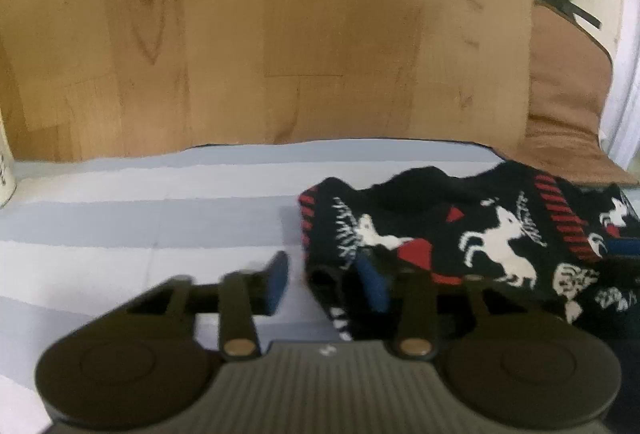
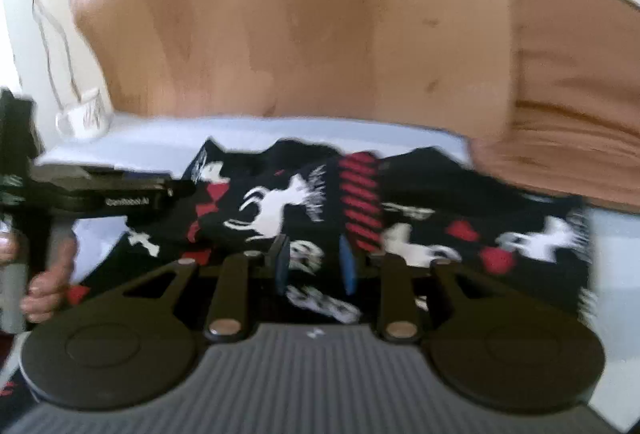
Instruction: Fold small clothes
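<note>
Blue-white striped sheet [image 1: 140,201] carries black patterned garment [image 1: 460,234], white mug [image 2: 82,117]

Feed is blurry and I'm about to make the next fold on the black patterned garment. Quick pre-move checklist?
1. Garment on the striped cover: ok.
2. Left tool open: ok; one blue pad lies on the garment's edge, the other off it.
3. Right tool open above the garment: ok.
4. Fabric pinched by either tool: cannot tell.
5. Garment lying flat: not ok, bunched and ridged.
6. Mug away from the garment: ok.
</note>
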